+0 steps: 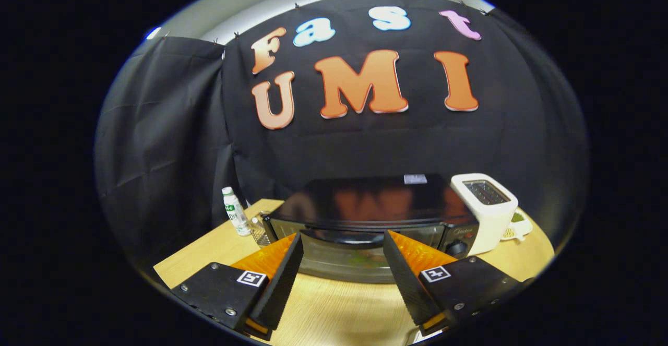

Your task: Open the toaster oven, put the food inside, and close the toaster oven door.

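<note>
The gripper (343,244) is hovering over the wooden desk (334,309), its fingers spreading wide with nothing between them. Just beyond the fingertips the black toaster oven (365,205) is sitting, door hanging open. A white toaster (485,210) is standing beside it, a small bottle (235,211) at the other side

Tongs (343,244): we held them spread wide, nothing gripped between the fingers.
Fingers (284,278): we saw both reaching forward, tips level with each other.
Pose: we kept them raised, tilted slightly down.
</note>
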Demonstrator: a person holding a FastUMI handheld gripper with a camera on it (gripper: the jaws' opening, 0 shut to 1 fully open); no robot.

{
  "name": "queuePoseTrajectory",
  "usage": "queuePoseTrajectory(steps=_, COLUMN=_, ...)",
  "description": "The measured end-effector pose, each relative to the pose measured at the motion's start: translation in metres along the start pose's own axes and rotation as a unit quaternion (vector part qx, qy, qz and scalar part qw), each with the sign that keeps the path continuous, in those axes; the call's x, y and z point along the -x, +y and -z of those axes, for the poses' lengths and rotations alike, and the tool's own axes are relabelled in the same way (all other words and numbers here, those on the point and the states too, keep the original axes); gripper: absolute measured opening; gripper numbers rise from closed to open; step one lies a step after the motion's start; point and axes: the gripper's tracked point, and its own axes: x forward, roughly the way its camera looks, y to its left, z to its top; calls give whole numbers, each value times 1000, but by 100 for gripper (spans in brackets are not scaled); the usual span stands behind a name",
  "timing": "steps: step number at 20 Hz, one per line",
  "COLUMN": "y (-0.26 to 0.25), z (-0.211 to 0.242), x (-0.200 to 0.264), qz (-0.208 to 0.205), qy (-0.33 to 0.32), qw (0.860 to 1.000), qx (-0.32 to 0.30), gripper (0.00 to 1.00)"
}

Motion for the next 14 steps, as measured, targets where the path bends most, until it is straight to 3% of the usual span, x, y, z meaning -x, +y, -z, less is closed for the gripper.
queuePoseTrajectory(steps=8, y=-26, z=-122, x=88, qz=8, qy=-113, qw=993, qx=30, gripper=97)
queuePoseTrajectory(steps=14, y=-54, z=-183, x=145, qz=58, qy=-164, qw=979, qx=107, gripper=97)
